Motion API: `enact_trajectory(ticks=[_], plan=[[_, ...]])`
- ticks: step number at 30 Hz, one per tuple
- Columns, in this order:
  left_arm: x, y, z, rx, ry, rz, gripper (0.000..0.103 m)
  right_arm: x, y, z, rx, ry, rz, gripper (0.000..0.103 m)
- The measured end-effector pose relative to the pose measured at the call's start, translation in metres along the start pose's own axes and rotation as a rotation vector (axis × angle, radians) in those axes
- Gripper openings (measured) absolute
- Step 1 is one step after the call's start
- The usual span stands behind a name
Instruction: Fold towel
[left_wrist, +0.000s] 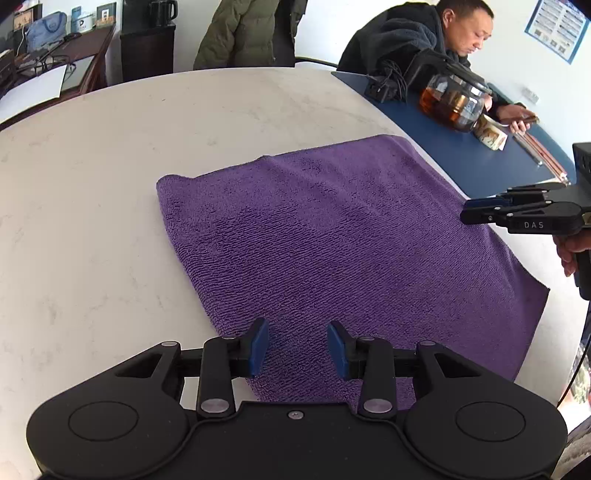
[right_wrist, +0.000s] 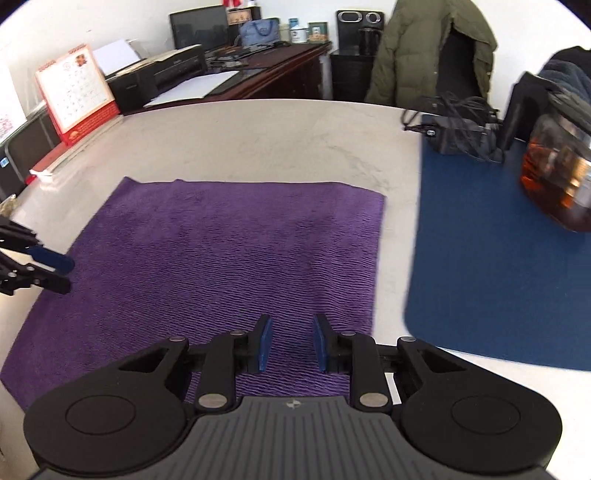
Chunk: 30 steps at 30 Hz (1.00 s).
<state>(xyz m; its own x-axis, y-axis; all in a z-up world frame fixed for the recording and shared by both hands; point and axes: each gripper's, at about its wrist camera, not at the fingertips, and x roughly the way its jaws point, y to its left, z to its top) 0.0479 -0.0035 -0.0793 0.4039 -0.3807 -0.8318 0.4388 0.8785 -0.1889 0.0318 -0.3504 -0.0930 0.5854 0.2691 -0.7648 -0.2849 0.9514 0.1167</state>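
1. Towel (left_wrist: 332, 251) lies flat on the pale table (left_wrist: 110, 184), filling the middle of both views. Its far-left edge looks rolled or doubled, so we judge one fold may be in already; we cannot be sure.
2. Left gripper (left_wrist: 297, 347) at bottom centre of its view: fingers apart, nothing between the blue pads (left_wrist: 258, 347), poised over the near edge of the cloth. Contact with the cloth: cannot tell.
3. Right gripper (right_wrist: 290, 343) at bottom centre of its view: fingers also apart, empty, over the near edge towards the towel's right side.
4. Step in hand, as we read it: take the near edge at two points and carry it over.
5. To do it well we would seat each pair of pads on the hem itself, pinch every layer there, lift both sides level, and lay the edge square on the far one.
6. Hazards on the right of both views: blue mat (right_wrist: 480, 258) just beside the towel, glass teapot (right_wrist: 557, 177) standing on it. We keep the right-hand swing low and inward.
7. Right view is slightly blurred at its edges.
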Motion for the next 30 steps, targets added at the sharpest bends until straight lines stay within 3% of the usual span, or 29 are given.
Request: enact_trajectory(ticks=[4, 7, 10, 15, 22, 26, 30], plan=[[-0.01, -0.001, -0.001, -0.009, 0.002, 0.08, 0.032, -0.015, -0.013, -0.007, 0.027, -0.012, -0.039, 0.027], [-0.026, -0.012, -0.004, -0.029, -0.02, 0.092, 0.032, -0.032, -0.007, -0.011, 0.0, -0.046, 0.028, 0.026], [-0.039, -0.034, -0.015, -0.053, -0.015, 0.05, 0.033, -0.047, 0.011, -0.027, -0.056, -0.05, 0.127, 0.029], [-0.034, -0.084, -0.049, -0.025, 0.075, 0.041, 0.033, -0.06, 0.034, -0.068, -0.148, -0.014, 0.221, 0.029], [-0.032, -0.095, -0.072, -0.048, 0.097, 0.164, 0.035, -0.081, 0.006, -0.102, -0.091, -0.034, 0.18, 0.029], [-0.044, -0.088, -0.074, -0.081, 0.088, 0.227, 0.035, -0.09, -0.01, -0.103, -0.017, -0.057, 0.133, 0.03], [-0.052, -0.08, -0.068, -0.107, 0.051, 0.239, 0.035, -0.091, -0.016, -0.098, 0.04, -0.073, 0.084, 0.03]])
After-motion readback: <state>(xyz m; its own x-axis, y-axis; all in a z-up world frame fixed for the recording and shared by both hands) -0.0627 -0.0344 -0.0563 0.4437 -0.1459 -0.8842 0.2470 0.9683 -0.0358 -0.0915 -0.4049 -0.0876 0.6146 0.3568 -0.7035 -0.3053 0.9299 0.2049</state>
